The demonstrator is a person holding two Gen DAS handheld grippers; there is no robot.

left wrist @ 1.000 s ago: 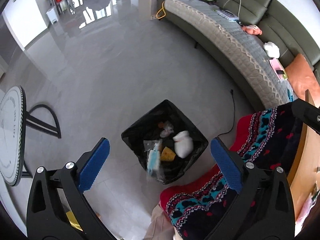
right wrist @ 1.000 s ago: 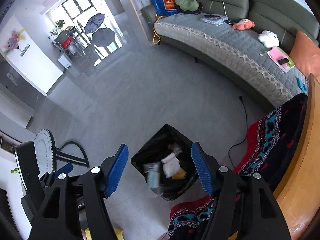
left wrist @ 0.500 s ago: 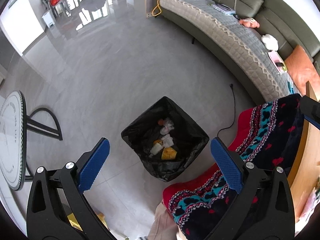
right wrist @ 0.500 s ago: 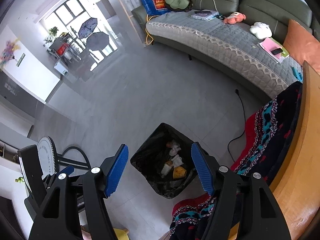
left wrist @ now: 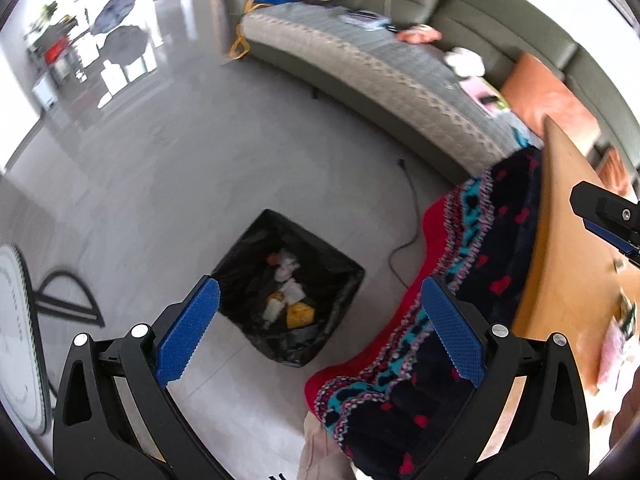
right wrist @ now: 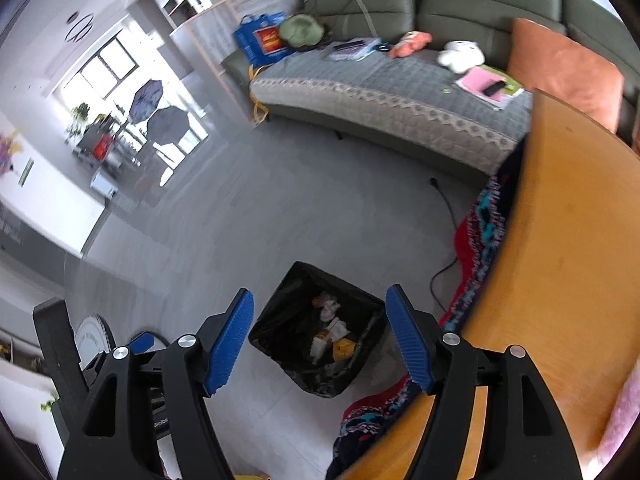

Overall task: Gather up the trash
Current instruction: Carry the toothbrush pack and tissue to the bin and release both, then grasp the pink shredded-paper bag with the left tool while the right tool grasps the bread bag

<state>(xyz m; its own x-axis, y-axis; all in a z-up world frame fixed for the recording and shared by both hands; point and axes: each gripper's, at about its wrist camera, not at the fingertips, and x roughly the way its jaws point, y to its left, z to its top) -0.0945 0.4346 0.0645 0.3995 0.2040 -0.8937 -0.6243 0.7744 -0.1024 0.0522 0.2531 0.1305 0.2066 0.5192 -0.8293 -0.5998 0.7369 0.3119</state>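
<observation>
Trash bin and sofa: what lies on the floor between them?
Mostly bare grey floor; a black cord trails across it between the trash bin and the sofa, clearest in the right wrist view.

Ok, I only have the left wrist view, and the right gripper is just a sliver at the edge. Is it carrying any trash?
Observer: No. The right gripper is open, nothing between its pads; its jaws have just been opening a little.
Operator: What does it point at?
Observer: The black-lined trash bin on the floor shows between its fingers, scraps inside.
Operator: And the table beside it?
Observer: A wide stretch of the wooden table shows bare; only something pink and blurred lies at the lower right edge.
</observation>
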